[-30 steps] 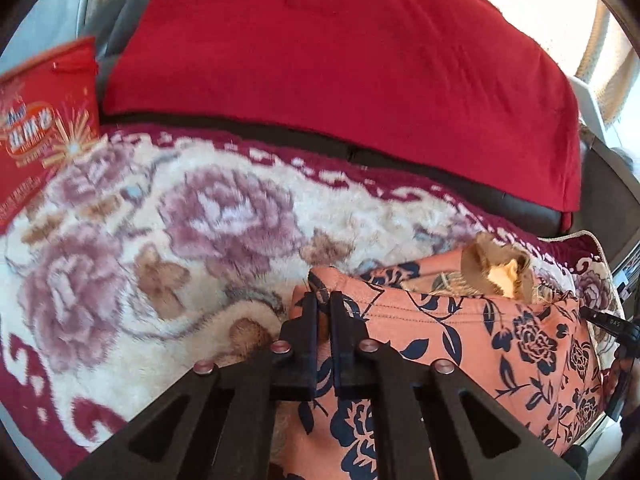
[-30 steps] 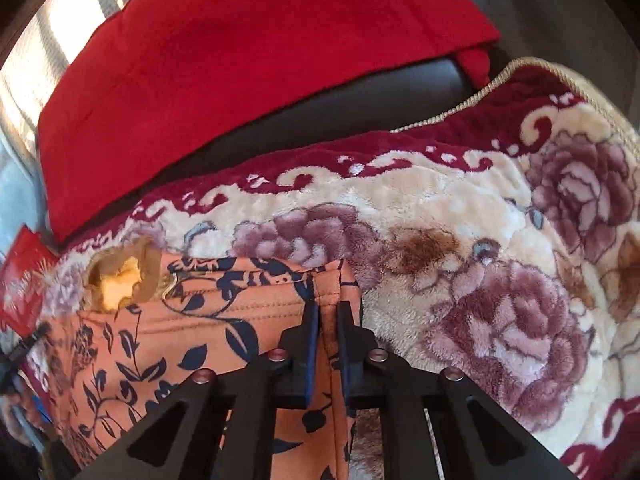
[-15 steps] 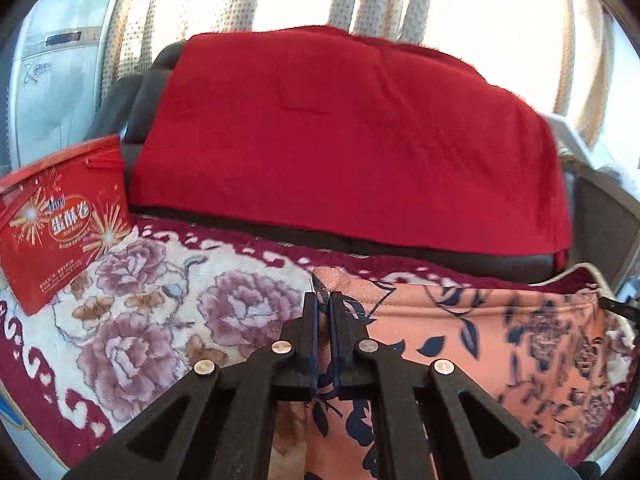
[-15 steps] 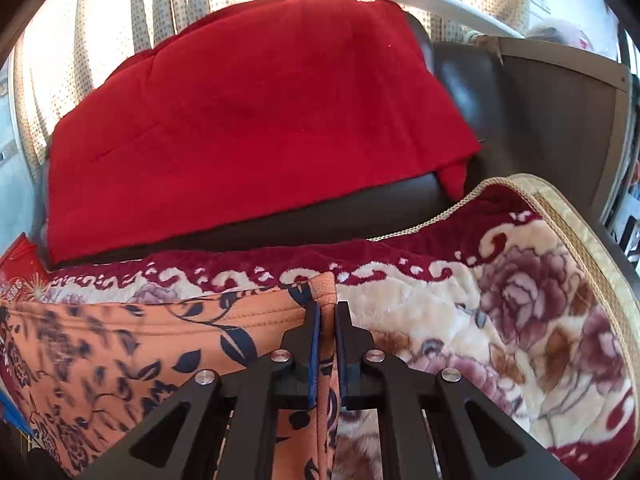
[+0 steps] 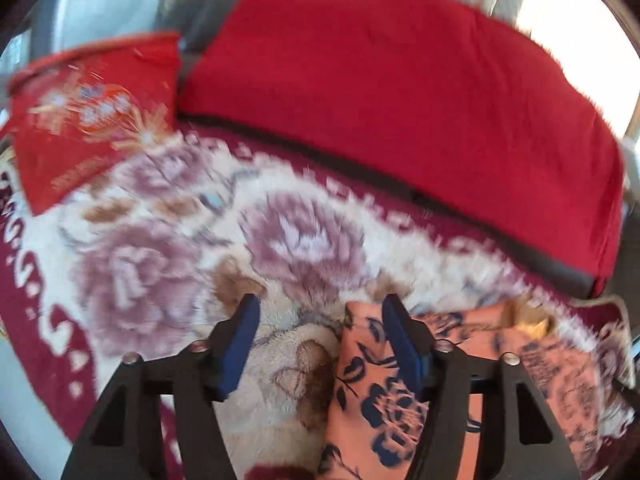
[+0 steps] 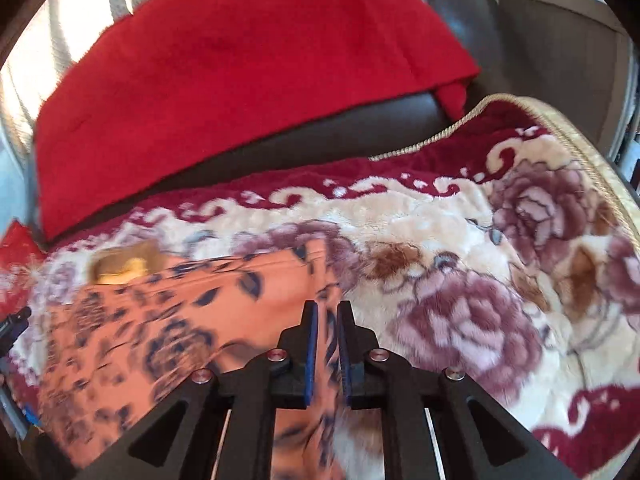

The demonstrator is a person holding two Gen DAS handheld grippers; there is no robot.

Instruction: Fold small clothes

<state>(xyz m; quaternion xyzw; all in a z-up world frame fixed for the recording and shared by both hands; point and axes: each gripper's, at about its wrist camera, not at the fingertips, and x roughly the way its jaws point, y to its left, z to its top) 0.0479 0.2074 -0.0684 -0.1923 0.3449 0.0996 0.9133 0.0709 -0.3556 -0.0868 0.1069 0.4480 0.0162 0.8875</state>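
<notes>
Orange floral garment [image 5: 472,368] flat on floral blanket [image 5: 168,264], long axis running between my two claws. Left claw [image 5: 316,312] opening, garment corner loose beside one pad. Right claw [image 6: 327,312] opening slightly, cloth edge between pads, grip unclear to me.

left gripper [image 5: 318,312] jaws opening, right gripper [image 6: 327,322] opening

Garment [image 5: 372,408] was orange w/ navy flowers & leaves. Blanket [image 6: 460,280] cream w/ mauve roses, maroon border. Throw [image 5: 400,92] plain red. Box [image 5: 80,120] red, gold bursts.
</notes>
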